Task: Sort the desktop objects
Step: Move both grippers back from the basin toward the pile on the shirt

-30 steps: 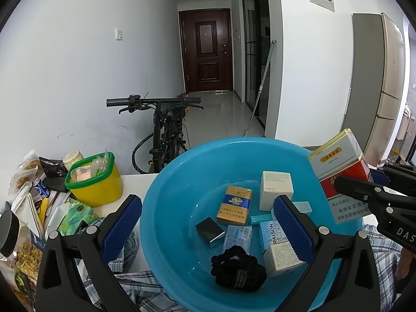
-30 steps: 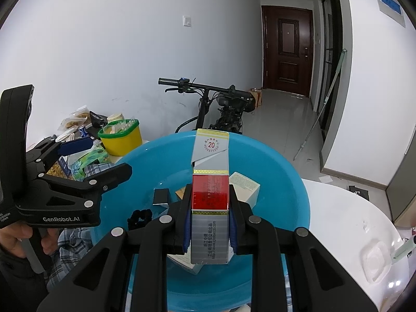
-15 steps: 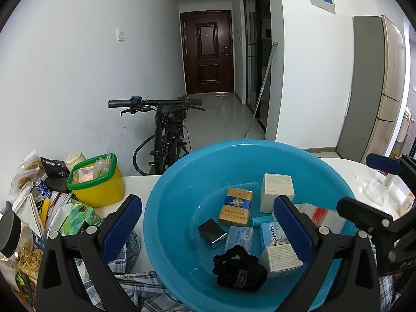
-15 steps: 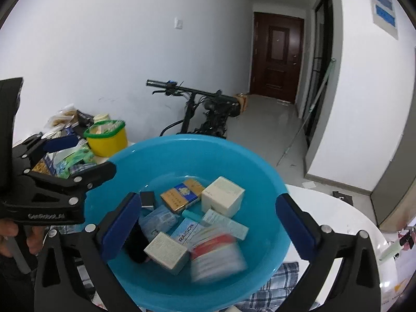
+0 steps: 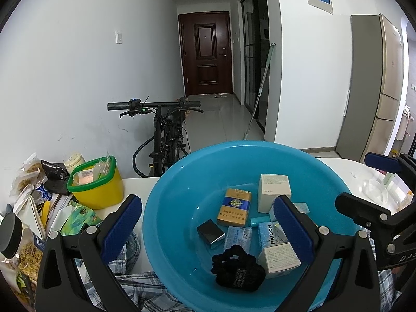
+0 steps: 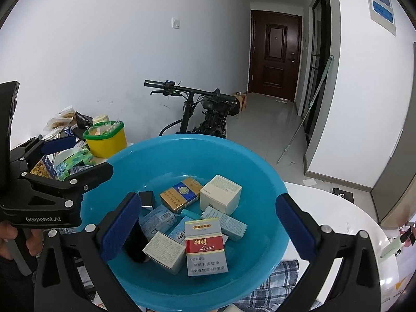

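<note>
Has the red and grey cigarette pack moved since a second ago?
Yes. It left the right gripper, whose jaws now stand open and empty, and went down into the blue basin, lying flat on the boxes near its front rim: cigarette pack.

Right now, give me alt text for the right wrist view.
The open right claw hangs over a blue basin of small boxes, a red and grey cigarette pack nearest. The left claw is at left.
</note>
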The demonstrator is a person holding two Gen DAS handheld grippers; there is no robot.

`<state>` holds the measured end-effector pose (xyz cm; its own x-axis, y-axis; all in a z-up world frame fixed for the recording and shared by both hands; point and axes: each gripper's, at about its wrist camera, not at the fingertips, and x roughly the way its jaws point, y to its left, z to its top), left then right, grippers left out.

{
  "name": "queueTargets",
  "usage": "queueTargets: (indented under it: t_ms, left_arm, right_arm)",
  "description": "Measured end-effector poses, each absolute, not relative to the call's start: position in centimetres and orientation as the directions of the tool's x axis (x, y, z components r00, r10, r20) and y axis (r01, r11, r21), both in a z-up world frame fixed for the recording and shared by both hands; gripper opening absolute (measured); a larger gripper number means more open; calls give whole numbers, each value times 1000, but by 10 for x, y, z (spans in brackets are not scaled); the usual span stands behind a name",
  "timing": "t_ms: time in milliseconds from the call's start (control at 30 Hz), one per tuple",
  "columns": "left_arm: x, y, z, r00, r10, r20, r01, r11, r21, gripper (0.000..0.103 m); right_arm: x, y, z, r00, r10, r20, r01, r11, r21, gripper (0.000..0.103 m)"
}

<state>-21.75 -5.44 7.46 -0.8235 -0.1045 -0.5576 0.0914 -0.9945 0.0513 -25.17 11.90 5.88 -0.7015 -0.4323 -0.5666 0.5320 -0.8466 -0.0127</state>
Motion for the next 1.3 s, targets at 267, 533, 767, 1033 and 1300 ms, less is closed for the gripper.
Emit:
queueTargets:
  t_ms: [267, 533, 767, 1033, 1300]
  left_arm:
    - [-215, -49, 79, -827, -107, -552, 83, -994, 68, 103]
    - [-215, -47, 79, -828, -101, -552, 79, -995, 65, 103]
    - [-214, -48, 81, -833, -100, -545, 81, -995, 60, 103]
    - [-209, -47, 84, -829, -93, -551, 78, -996, 50, 103]
    - [-166, -38, 93, -832, -80, -548, 48, -996, 73, 103]
  right_arm:
    - [-249, 121, 63, -701, -439, -563, 535, -845, -9, 103]
    - [-249, 122, 63, -698, -435, -568, 536, -844, -12, 103]
    - [-250, 123, 64, -694, -440, -570, 540, -842, -8, 103]
    - [-247, 127, 69, -687, -460, -562, 552, -834, 8, 103]
    - [-241, 138, 81, -694, -484, -533, 553, -833, 37, 103]
